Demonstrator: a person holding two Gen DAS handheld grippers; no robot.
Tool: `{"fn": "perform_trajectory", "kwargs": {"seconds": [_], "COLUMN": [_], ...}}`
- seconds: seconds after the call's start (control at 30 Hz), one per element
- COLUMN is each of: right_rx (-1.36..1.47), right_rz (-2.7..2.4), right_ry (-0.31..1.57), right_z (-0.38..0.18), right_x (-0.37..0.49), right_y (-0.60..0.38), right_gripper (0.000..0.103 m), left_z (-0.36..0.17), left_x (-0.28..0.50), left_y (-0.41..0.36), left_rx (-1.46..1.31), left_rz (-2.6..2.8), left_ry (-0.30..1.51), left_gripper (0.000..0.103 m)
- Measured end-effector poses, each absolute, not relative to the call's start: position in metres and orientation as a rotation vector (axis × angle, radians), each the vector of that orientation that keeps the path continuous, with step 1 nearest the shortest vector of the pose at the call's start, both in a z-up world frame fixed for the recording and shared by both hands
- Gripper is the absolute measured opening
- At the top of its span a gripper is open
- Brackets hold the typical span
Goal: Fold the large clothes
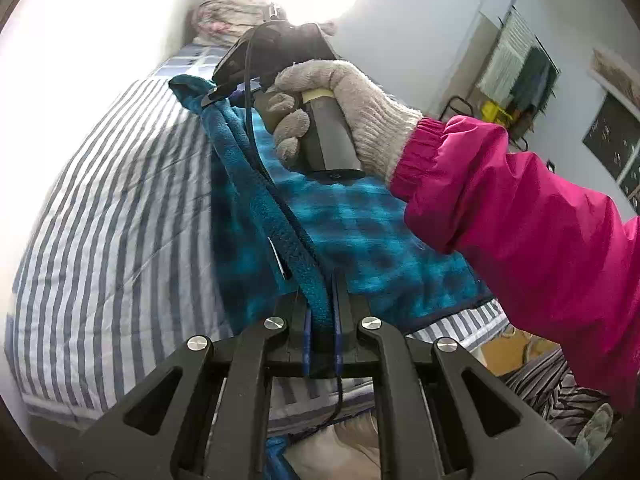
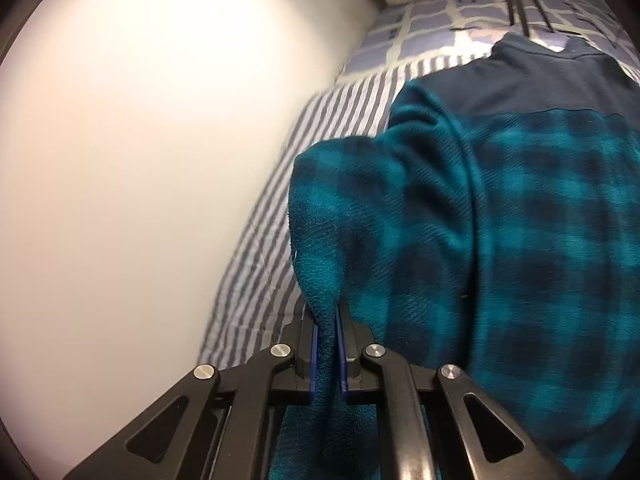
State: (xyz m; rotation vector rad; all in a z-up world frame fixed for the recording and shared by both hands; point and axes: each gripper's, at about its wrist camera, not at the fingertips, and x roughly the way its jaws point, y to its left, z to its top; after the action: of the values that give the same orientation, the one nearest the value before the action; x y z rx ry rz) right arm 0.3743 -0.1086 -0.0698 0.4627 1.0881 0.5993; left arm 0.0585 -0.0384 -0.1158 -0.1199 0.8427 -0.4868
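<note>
Two tongs each pinch one edge of the fleece (image 2: 500, 208). The left tongs (image 1: 322, 316) are closed tight on a blue hem, and the right tongs (image 2: 327, 332) are closed tight on a fold of cloth. Beyond both tongs, most of the fleece lies spread on the striped bed (image 1: 120, 184). The fold looks only just begun: one side is lifted, none laid over yet. A gloved hand (image 1: 340, 108) and pink sleeve (image 1: 520, 216) hide part of the fleece. Its lower end is cut off.
</note>
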Motion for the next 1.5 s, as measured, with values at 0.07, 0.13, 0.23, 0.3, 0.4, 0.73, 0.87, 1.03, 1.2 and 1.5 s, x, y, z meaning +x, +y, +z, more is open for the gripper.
{"fn": "perform_trajectory", "kwargs": {"seconds": [0.07,0.13,0.23,0.3,0.4,0.73,0.87,1.03,1.2,1.5], "right_rx": [0.508,0.565,0.620,0.651,0.690,0.711,0.637,0.511,0.402,0.328], "right_rz": [0.598,0.587,0.548,0.520,0.459,0.299,0.293,0.302,0.304,0.363], "right_ry": [1.064,1.040,1.010,0.990,0.993,1.111,1.110,1.080,0.998,0.851], "right_z": [-0.068,-0.068,-0.070,-0.072,-0.086,-0.144,-0.136,-0.101,-0.038,0.069], "right_x": [0.368,0.363,0.354,0.348,0.340,0.350,0.348,0.341,0.308,0.180], "right_y": [-0.126,-0.150,-0.184,-0.204,-0.233,-0.264,-0.265,-0.260,-0.270,-0.313], "right_gripper": [0.005,0.005,0.005,0.005,0.005,0.004,0.005,0.029,0.032,0.032], "left_z": [-0.114,-0.110,-0.108,-0.110,-0.119,-0.150,-0.150,-0.137,-0.112,-0.081], "left_x": [0.059,0.061,0.063,0.065,0.069,0.078,0.076,0.061,0.030,0.015], "left_y": [-0.048,-0.060,-0.078,-0.091,-0.112,-0.148,-0.148,-0.138,-0.110,-0.031], "left_rx": [-0.097,-0.068,-0.027,-0.007,0.018,0.042,0.040,0.016,0.022,-0.036], "left_rz": [-0.501,-0.520,-0.547,-0.563,-0.582,-0.595,-0.606,-0.671,-0.719,-0.673], "left_ry": [0.842,0.840,0.841,0.848,0.873,0.959,0.974,0.963,0.906,0.814], "left_gripper": [0.005,0.005,0.005,0.005,0.005,0.005,0.008,0.032,0.032,0.032]}}
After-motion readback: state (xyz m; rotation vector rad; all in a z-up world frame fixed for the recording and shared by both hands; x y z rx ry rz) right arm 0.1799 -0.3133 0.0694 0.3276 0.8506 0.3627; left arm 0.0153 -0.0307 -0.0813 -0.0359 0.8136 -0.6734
